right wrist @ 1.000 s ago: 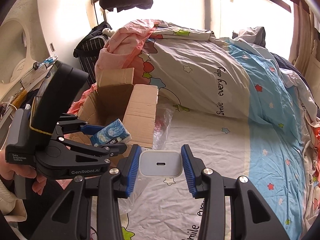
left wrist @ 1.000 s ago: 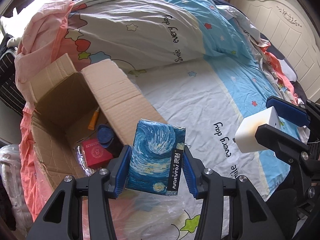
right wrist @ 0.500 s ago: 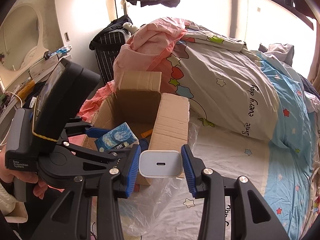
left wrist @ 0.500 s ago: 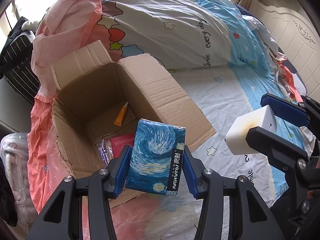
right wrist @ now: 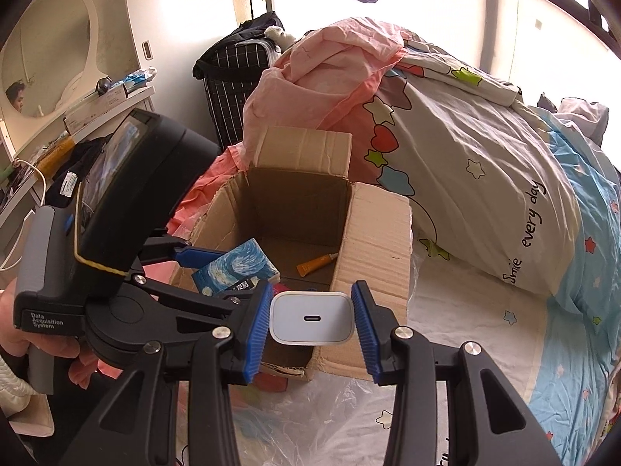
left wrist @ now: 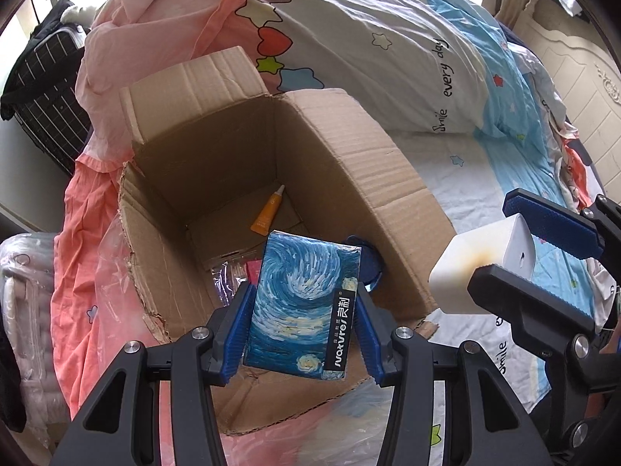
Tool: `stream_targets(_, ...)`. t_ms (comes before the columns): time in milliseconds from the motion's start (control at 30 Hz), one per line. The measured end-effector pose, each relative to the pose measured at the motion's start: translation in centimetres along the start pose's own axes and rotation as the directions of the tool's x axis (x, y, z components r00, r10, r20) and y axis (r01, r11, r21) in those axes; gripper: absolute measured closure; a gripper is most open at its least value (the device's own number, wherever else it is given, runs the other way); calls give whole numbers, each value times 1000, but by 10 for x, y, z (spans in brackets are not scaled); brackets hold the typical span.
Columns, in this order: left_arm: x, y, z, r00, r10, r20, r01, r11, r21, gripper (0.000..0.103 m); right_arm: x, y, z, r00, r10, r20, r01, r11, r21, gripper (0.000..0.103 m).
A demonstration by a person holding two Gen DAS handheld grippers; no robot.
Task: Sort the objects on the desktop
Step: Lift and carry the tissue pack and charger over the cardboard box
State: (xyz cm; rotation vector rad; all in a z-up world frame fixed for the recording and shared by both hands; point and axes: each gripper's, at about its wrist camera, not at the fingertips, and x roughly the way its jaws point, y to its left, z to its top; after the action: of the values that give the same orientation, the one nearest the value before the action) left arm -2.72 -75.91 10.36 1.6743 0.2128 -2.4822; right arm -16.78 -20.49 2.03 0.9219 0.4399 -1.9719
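My left gripper (left wrist: 302,324) is shut on a blue swirl-printed tissue pack (left wrist: 304,303), held over the open cardboard box (left wrist: 349,147). From the right wrist view the same pack (right wrist: 236,268) hangs above the box (right wrist: 372,233) interior. My right gripper (right wrist: 312,320) is shut on a white USB charger block (right wrist: 310,318), near the box's front right corner; in the left wrist view the charger (left wrist: 481,268) sits right of the box. On the box floor lie an orange tube (left wrist: 268,215), a blue round object (left wrist: 368,268) and a pink packet, partly hidden by the pack.
The box rests on a bed with a star-printed quilt (left wrist: 388,58) and pink bedding (left wrist: 93,202). Clear plastic wrap (right wrist: 330,419) lies in front of the box. A striped black suitcase (right wrist: 236,73) stands behind. A hand (right wrist: 23,345) holds the left gripper's handle.
Both grippers have moved toward the box with their loads. The tissue pack was beside the right flap and now hangs over the opening; the charger has come up to the box's near corner.
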Motion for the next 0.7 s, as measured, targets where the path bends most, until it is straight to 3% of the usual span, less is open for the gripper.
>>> stream_targets(700, 29, 28, 2, 999, -1, -34, -1, 999, -41, 53, 38, 10, 8, 998, 51, -39, -52, 998, -24, 64)
